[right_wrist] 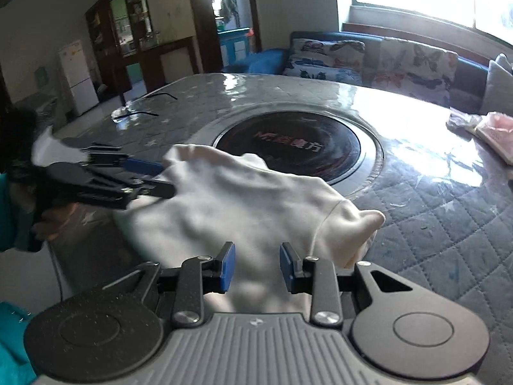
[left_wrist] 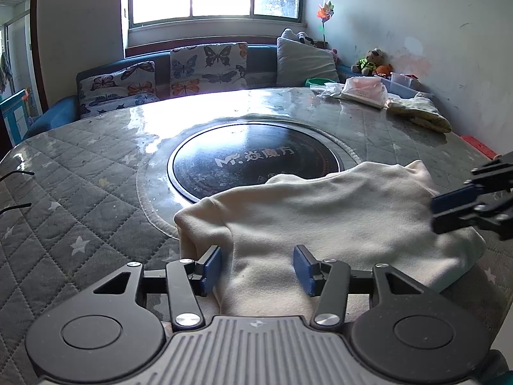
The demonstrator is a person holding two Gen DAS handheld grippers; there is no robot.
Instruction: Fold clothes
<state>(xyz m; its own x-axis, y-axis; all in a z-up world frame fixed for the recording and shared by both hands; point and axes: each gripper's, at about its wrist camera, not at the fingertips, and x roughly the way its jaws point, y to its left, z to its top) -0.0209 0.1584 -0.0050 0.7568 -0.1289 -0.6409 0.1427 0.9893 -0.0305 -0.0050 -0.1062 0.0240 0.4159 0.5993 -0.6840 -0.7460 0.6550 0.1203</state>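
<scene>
A cream-white garment (left_wrist: 323,218) lies bunched on the quilted grey table, partly over the black round hotplate (left_wrist: 250,163). My left gripper (left_wrist: 257,266) is open, its blue pads either side of the garment's near edge. My right gripper (right_wrist: 257,268) is open too, with the garment (right_wrist: 243,199) between and below its pads. In the left wrist view the right gripper (left_wrist: 449,211) shows at the garment's right end. In the right wrist view the left gripper (right_wrist: 160,176) shows at the garment's left end, blurred.
A folded greenish cloth (left_wrist: 420,112) and plastic bags (left_wrist: 362,91) lie at the table's far right. Eyeglasses (right_wrist: 141,112) lie at the far left edge. A sofa with butterfly cushions (left_wrist: 208,67) stands behind the table under the window.
</scene>
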